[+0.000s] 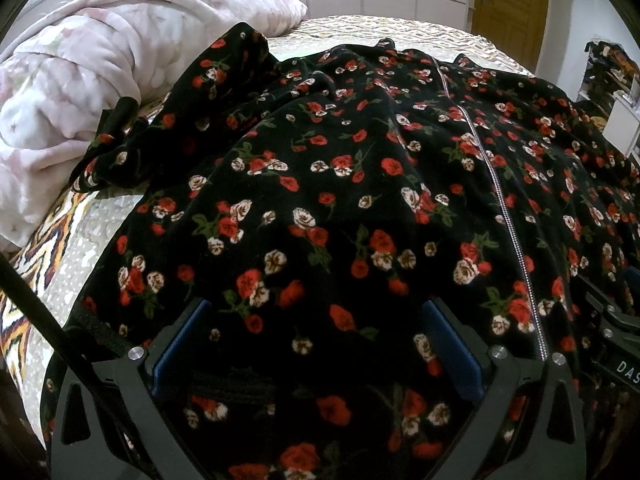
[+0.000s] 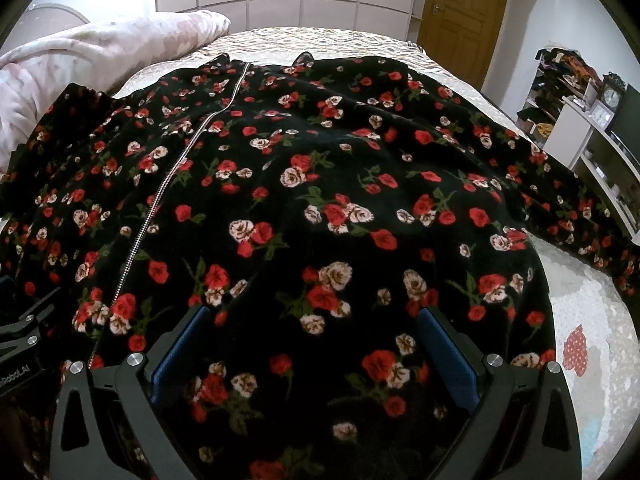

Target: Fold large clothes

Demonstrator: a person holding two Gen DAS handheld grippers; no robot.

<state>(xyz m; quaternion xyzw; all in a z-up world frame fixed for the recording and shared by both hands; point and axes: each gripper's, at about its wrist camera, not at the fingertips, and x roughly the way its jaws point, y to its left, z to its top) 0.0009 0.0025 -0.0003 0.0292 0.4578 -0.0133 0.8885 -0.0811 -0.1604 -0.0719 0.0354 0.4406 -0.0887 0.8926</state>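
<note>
A large black garment printed with red and white roses lies spread face up on the bed, its silver zipper running up the middle. My left gripper hovers open over the lower part, left of the zipper, with only flat fabric showing between its blue pads. The left sleeve lies bunched against the blanket. In the right wrist view the garment fills the frame. My right gripper stands open over it, right of the zipper. The right sleeve stretches out toward the bed's edge.
A crumpled pink blanket is piled at the left of the bed. The patterned bedspread shows beside the garment. A wooden door and white wardrobe stand behind, and cluttered shelves at the right. The other gripper shows at the frame edge.
</note>
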